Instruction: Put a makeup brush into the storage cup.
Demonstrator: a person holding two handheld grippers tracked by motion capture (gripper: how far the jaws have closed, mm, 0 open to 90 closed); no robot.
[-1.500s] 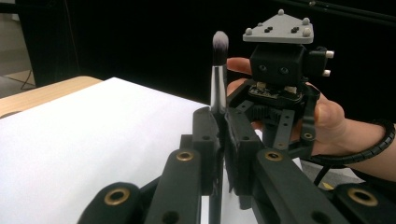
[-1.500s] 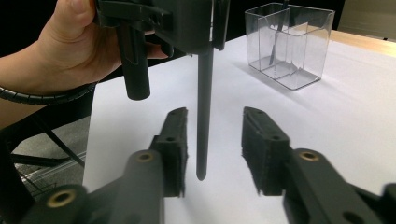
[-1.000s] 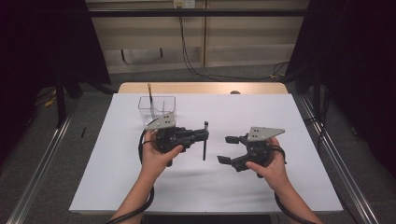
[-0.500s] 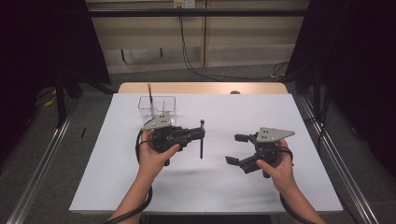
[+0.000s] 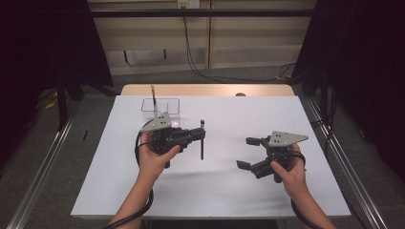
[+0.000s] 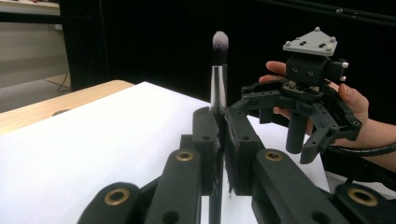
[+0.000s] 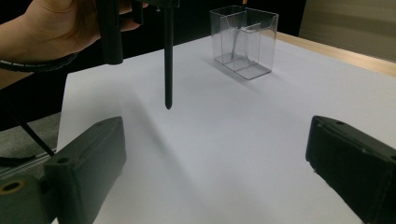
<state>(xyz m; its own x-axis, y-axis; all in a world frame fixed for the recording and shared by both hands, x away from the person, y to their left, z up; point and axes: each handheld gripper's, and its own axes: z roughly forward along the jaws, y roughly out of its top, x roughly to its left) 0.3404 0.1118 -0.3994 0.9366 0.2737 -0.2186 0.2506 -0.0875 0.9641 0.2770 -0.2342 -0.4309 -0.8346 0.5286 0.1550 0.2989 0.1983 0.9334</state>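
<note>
Two hand-held grippers hang over the white worktop [image 5: 119, 191], and I read the left hand-held gripper [image 5: 200, 135] as clamped on a makeup brush [image 5: 202, 140], its jaws pinched tight around the handle. The brush stands near upright: from the left gripper view its long axis runs straight up, bristle tip at the top against the dark background, silver ferrule just above the jaws. From the right gripper view the black handle hangs down to a pointed end that floats clear above the sheet, not touching it. The brush sits left of the worktop's middle, just in front of the clear plastic holder [image 5: 160, 108].

My right hand-held gripper [image 5: 247, 152] stands wide, its jaws having just been opening, with nothing between them; through them I see bare white sheet. It hovers well apart from the brush, right of centre.

The holder sits near the far edge, a thin stick [image 5: 153, 94] standing in it. Between the two grippers I have open sheet, and more towards the near edge and the right side. The far wooden rim [image 5: 205, 90] shows beyond the white cover.
</note>
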